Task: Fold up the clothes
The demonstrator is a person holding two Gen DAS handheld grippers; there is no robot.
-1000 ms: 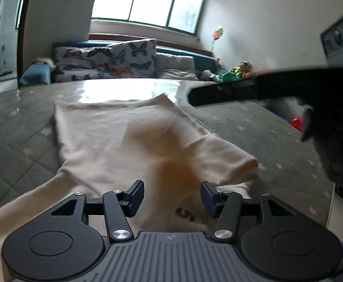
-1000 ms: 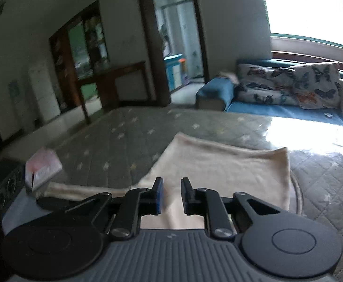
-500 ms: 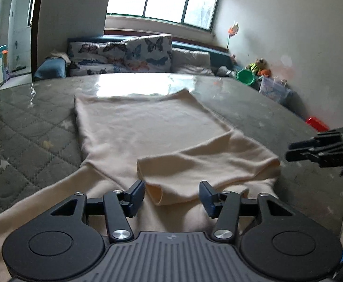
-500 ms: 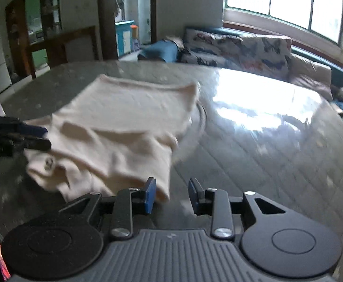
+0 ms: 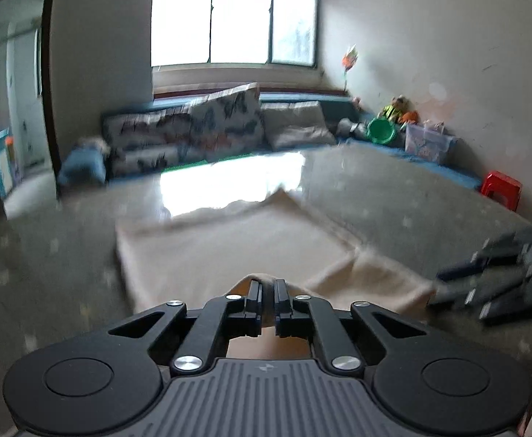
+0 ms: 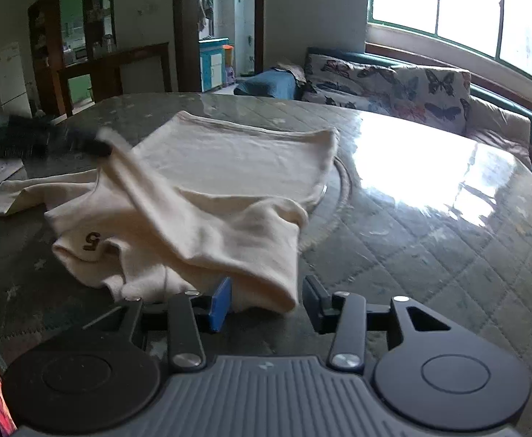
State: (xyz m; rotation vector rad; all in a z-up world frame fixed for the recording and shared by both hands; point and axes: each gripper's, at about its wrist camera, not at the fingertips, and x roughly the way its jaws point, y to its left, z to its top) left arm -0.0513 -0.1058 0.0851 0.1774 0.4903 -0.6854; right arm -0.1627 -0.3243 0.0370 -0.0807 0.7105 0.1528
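Your left claw [image 5: 268, 300] is clamped on the shirt's [image 6: 229, 167] sleeve; right claw [image 6: 264, 300] has just been opening, cuff loose between its pads. Shirt's on the table [image 6: 430, 225], approx 1 sleeve folded; other sleeve & body left.

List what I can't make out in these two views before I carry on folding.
- Left wrist view: motion blur smears the cream long-sleeved garment; its far edge is lost in window glare.
- Right wrist view: left hand-held gripper is a dark blur, so its grip point is unclear.
- Right wrist view: the garment's nearest hem is hidden behind the right hand-held gripper.
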